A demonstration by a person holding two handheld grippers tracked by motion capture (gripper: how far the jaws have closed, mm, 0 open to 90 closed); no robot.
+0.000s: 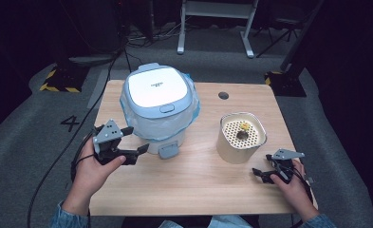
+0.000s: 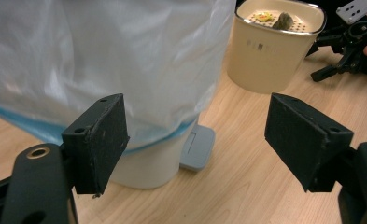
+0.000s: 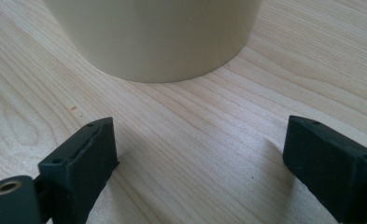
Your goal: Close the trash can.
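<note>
At the left edge of the light wooden table [image 1: 193, 185] the left gripper [image 1: 129, 142] sits in the person's left hand [image 1: 91, 168], its jaws spread wide with nothing between them. They point at the white pedal bin with the pale blue lid rim [image 1: 158, 95], which stands at the back left of the table just beside the jaws; a translucent plastic liner bag [image 1: 136, 121] puffs out from under the lid, and a small grey foot pedal [image 1: 168, 150] juts from the base toward the person. In the left gripper view the liner [image 2: 102, 60] hangs right ahead of the open jaws, close but not touched.

Further right stands the cream round container with a perforated insert [image 1: 241, 135], well apart from the bin. A small yellow scrap [image 1: 244, 126] and a darker lump [image 1: 241, 135] lie on the insert.

At the right edge the right gripper [image 1: 262, 175] rests low by the table in the person's right hand [image 1: 291, 183], jaws also spread and empty, aimed at the foot of the cream container [image 3: 158, 37], near it but clear of the wall.

To my eye this is the approach: both tools are lined up, nothing is gripped yet. The scraps look bound for the bin, so I would guess the next move calls for the left gripper to press the pedal or lift the lid, while the right closes in on the container's wall or rim squarely enough to lift and tip it without slipping.
</note>
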